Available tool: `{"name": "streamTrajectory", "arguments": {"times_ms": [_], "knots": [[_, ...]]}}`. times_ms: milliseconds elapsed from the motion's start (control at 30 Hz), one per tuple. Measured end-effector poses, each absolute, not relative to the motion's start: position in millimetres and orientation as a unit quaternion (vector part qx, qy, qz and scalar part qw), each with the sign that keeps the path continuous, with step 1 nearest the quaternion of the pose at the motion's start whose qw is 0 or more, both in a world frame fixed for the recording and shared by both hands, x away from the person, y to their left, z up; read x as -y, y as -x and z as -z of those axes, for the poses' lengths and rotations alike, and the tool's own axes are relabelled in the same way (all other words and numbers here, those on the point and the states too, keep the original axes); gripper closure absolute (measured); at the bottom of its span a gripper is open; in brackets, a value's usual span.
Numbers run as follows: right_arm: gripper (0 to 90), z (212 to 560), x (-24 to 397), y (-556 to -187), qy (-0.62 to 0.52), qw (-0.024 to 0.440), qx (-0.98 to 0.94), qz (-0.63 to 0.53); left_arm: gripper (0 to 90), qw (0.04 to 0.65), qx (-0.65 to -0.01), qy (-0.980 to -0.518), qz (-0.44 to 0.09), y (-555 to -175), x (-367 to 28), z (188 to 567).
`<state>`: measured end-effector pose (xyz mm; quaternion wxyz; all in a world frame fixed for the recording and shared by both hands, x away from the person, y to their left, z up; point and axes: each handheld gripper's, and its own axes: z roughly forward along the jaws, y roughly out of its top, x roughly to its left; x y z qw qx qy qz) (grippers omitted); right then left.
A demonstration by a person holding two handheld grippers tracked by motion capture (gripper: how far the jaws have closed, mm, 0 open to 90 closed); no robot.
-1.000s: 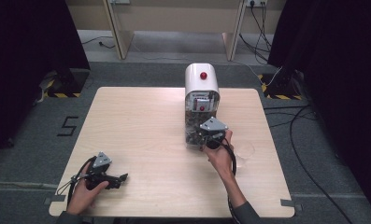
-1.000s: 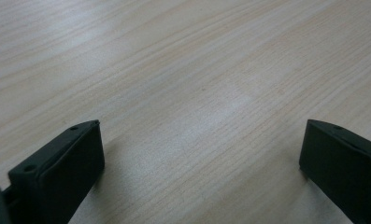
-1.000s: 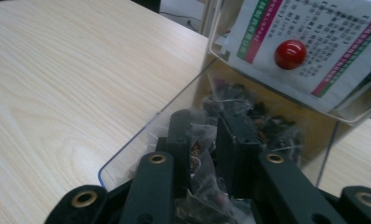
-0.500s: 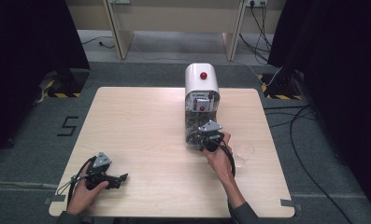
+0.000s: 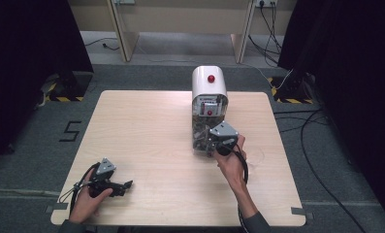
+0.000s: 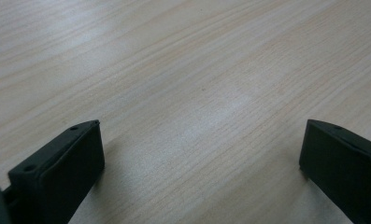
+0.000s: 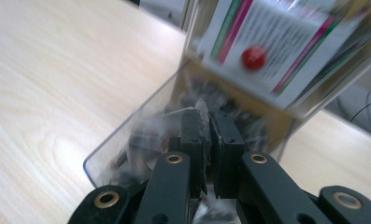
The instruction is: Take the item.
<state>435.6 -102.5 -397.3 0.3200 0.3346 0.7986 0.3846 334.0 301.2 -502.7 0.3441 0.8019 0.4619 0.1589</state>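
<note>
A white dispenser [image 5: 209,87] with a red button stands mid-table, and a clear bin [image 5: 198,141] of small dark pieces sits at its foot. My right gripper [image 5: 208,144] reaches into that bin [image 7: 127,140]. Its jaws have just been closing and now stand almost together [image 7: 207,114]. A thin clear-wrapped piece [image 7: 201,108] sticks up between the tips, though the picture is blurred. My left gripper [image 5: 127,185] rests on the table [image 5: 146,126] at the near left. It is open [image 6: 199,135] with only bare wood between the jaws.
The dispenser's label with a red dot [image 7: 253,58] hangs right above the right gripper's jaws. Cables [image 5: 296,121] lie on the grey floor to the right of the table. A desk [image 5: 180,19] stands beyond the far edge.
The right gripper has risen slightly at the bin's mouth. The left hand and its gripper have stayed put.
</note>
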Motion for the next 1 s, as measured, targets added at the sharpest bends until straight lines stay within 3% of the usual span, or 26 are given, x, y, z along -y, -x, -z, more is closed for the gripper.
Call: {"name": "streamTrajectory", "arguments": {"times_ms": [533,1000], "knots": [[85.5,361,133,-424,-0.345,0.344,-0.747,-0.452,0.0,0.344,-0.462,-0.802,-0.159,-334,-301,503],[85.5,347,174,-420,-0.363,0.288,-0.719,-0.517,0.0,0.344,-0.462,-0.802,-0.159,-334,-301,503]]}}
